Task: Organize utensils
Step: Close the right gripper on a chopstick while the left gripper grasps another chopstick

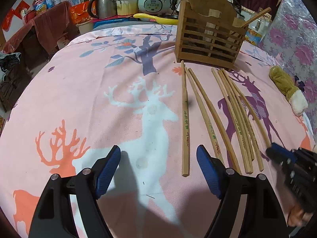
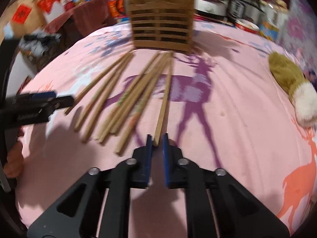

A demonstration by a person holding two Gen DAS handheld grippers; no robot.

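Several wooden chopsticks [image 1: 233,119] lie side by side on the pink deer-print cloth [image 1: 99,99], their far ends near a slatted wooden holder [image 1: 210,39] that stands upright with two sticks in it. My left gripper [image 1: 158,150] hovers open over the cloth just left of the leftmost chopstick [image 1: 185,119], with nothing between its pads. In the right wrist view my right gripper [image 2: 157,139] is shut on the near end of the rightmost chopstick [image 2: 164,99], which points toward the holder [image 2: 162,25]. The right gripper [image 1: 277,152] also shows at the left view's right edge.
A brown and white plush mitten [image 1: 287,87] lies at the right side of the cloth. Behind the table's far edge stand a rice cooker [image 1: 154,0], a kettle [image 1: 103,4] and other kitchenware. The left gripper [image 2: 59,99] reaches in from the left.
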